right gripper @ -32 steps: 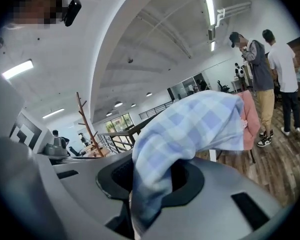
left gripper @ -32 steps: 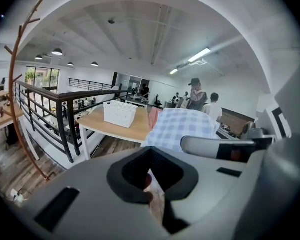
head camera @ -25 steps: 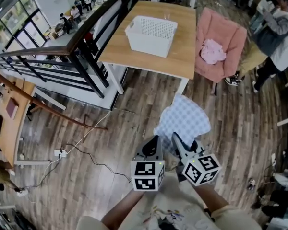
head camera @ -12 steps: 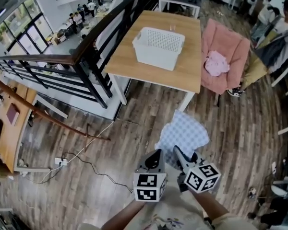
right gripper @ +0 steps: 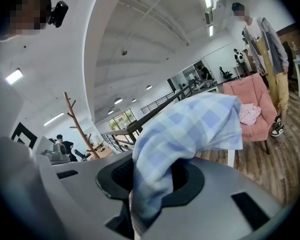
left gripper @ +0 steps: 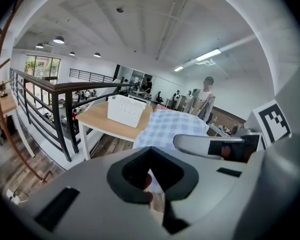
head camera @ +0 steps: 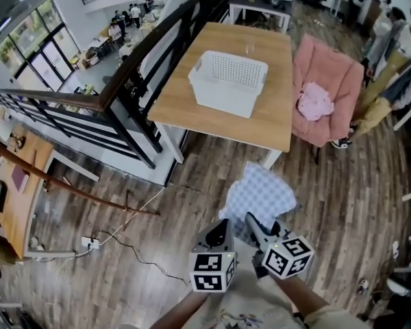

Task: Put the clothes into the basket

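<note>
Both grippers held the checked cloth (head camera: 260, 192) at twelve o'clock. The right gripper (head camera: 252, 219) fingers pinched its edge, and the left gripper (head camera: 221, 223) fingers apparently pinched a corner. Being soft and light, it would sag. The basket (head camera: 229, 82) stood on the surface (head camera: 274, 118) at eleven o'clock.

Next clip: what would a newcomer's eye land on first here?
A blue checked cloth, gripped in the right claw, hangs at the low centre of the head view. Beyond it a white basket sits on a wooden table, with a pink garment on the armchair alongside.
</note>
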Demonstrator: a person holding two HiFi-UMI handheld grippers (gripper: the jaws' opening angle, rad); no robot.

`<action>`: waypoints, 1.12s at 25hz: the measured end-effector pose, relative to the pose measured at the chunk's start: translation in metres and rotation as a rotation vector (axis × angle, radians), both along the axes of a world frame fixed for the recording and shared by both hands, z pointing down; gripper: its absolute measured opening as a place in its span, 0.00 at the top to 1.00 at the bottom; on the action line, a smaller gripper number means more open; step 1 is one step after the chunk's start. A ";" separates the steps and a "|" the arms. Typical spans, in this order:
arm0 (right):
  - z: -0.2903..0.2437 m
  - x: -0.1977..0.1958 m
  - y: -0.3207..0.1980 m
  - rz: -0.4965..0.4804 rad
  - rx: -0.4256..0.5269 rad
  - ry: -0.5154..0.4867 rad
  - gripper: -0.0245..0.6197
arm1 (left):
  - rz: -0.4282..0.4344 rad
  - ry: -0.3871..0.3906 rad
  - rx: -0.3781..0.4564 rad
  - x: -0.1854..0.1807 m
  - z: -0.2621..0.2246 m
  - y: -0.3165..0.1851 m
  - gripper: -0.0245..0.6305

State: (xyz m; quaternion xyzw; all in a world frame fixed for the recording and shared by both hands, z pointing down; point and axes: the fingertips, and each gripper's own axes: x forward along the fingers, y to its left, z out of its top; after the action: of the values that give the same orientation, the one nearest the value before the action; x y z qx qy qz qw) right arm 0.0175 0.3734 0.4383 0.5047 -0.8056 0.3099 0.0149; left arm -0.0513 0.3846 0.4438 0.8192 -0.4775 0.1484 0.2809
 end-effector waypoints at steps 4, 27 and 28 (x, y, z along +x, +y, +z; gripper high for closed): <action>-0.004 0.016 -0.041 -0.007 0.010 0.009 0.80 | 0.011 -0.007 0.008 0.019 -0.002 -0.044 0.96; -0.010 0.089 -0.237 -0.098 0.001 -0.072 0.80 | -0.033 -0.073 0.015 0.110 -0.013 -0.231 0.96; -0.011 0.089 -0.241 -0.107 0.003 -0.077 0.80 | -0.039 -0.072 0.012 0.112 -0.012 -0.235 0.96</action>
State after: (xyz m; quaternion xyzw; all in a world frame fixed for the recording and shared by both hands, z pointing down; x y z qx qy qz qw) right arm 0.1068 0.1327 0.4275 0.4485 -0.8319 0.3268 -0.0002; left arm 0.0607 0.1500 0.4314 0.8054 -0.5044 0.1694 0.2612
